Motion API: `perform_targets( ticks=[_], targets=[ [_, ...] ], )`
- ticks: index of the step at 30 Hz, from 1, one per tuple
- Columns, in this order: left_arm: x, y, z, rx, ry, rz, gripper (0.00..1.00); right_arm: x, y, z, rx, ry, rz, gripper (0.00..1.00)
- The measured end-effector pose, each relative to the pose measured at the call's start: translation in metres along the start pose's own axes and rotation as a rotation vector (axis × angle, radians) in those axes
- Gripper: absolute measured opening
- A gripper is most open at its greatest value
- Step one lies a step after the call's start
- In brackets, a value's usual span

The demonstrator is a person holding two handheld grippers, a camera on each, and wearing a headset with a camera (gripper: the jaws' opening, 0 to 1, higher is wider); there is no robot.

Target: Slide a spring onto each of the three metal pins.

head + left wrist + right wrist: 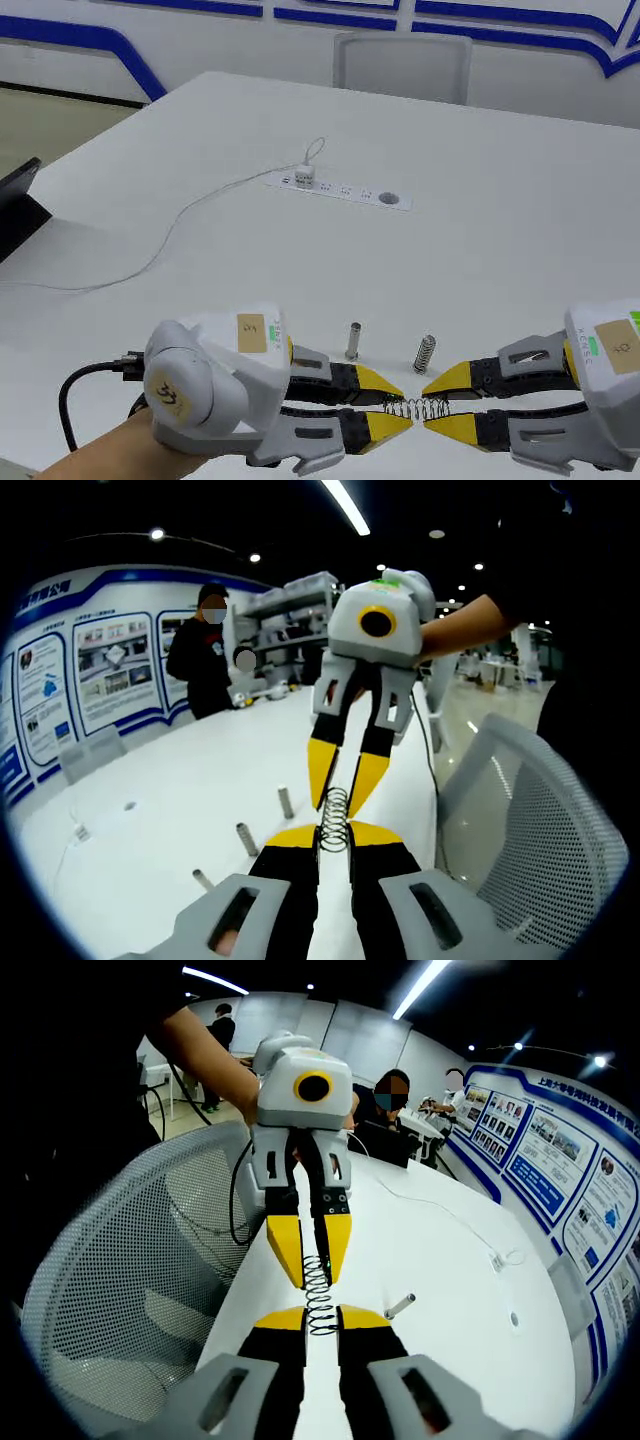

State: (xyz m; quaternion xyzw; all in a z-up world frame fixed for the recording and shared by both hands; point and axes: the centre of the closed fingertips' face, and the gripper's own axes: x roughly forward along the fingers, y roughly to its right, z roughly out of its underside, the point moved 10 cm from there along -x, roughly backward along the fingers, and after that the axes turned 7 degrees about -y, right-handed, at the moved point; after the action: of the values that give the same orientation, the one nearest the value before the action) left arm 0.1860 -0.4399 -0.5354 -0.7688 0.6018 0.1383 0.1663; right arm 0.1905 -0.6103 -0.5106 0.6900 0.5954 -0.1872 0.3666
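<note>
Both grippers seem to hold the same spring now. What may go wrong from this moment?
1. The left gripper and right gripper each pinch one end of the spring. If they pull apart or twist, it may stretch or pop free.
2. This happens near the edge of the table, so a dropped spring could roll off toward the chair.
3. The bare pin stands just behind the grippers and could be knocked.

The head view looks steeply down on the bench from above the spring. Both gripper views face that spring closely, from opposite ends.
</note>
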Motion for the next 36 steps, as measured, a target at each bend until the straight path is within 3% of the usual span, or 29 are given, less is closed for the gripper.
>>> perform_targets(
  ticks=[5, 10, 18, 26, 36],
  targets=[
    [0.0, -0.002, -0.001, 0.016, -0.009, 0.006, 0.09, -0.001, 0.003, 0.003, 0.039, 0.014, 0.0, 0.13],
    [-0.002, -0.004, -0.003, 0.014, -0.002, 0.015, 0.09, 0.001, 0.004, 0.011, 0.047, -0.016, 0.003, 0.14],
    [-0.003, -0.002, 0.0, 0.024, -0.019, 0.038, 0.09, -0.001, 0.002, 0.008, 0.11, 0.046, -0.045, 0.11],
    [-0.003, -0.003, 0.001, 0.026, -0.019, 0.01, 0.09, -0.005, 0.005, 0.003, 0.162, 0.109, -0.057, 0.11],
    [0.001, 0.001, 0.003, 0.044, -0.041, 0.015, 0.09, -0.007, 0.002, -0.01, 0.232, 0.216, -0.084, 0.11]
  ],
)
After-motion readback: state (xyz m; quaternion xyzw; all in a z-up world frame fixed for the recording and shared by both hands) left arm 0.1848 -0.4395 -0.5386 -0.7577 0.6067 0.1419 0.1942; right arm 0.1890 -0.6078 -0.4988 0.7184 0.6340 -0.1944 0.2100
